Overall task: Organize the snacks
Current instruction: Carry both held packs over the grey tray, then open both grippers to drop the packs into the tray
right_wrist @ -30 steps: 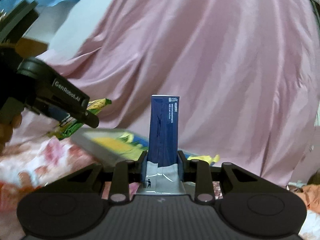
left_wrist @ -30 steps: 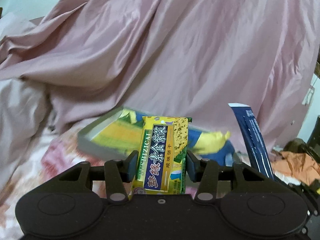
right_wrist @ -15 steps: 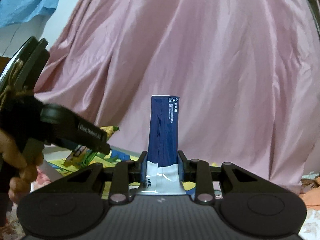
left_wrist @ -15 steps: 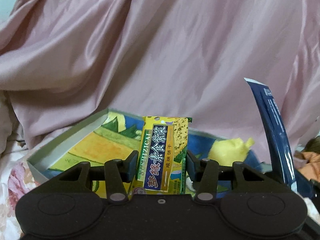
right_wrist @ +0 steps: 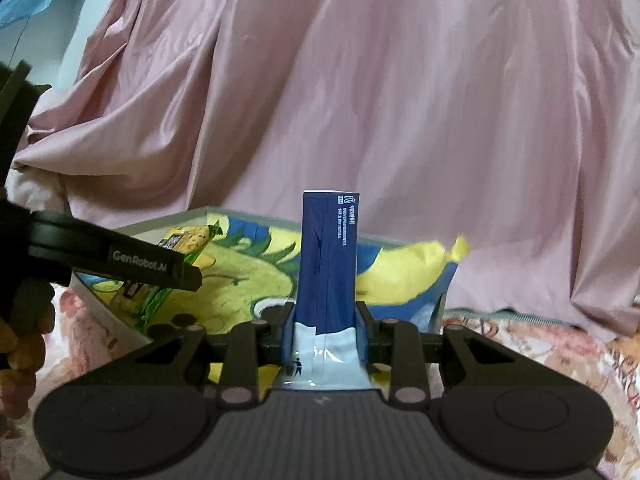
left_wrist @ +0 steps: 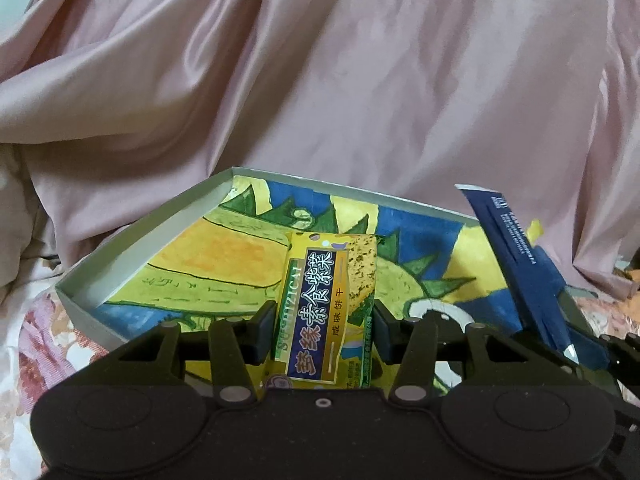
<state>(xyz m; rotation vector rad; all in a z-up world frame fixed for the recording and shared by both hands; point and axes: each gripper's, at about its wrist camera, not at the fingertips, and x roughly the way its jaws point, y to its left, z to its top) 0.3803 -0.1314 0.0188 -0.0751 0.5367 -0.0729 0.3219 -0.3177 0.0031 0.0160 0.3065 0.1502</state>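
Left wrist view: the left gripper [left_wrist: 323, 325] is clamped across the width of a yellow cracker packet [left_wrist: 329, 312], which stands upright between the jaws over the open box [left_wrist: 132, 240] with its painted yellow-and-blue floor. The right gripper [right_wrist: 325, 334] is likewise pinched on a tall navy packet [right_wrist: 327, 264], also upright and poised over the same box, nearer its right side. Both snacks look to be above the box floor, not resting on it (how high is hard to judge through the fisheye). To place them well, I would lower each packet until its bottom edge is close to the floor, tilt it so it lies flat, and release one hand at a time, keeping the two packets well apart so neither gripper knocks the other's load or the box wall. The pink sheet [left_wrist: 320, 80] behind is slack; avoid snagging it.
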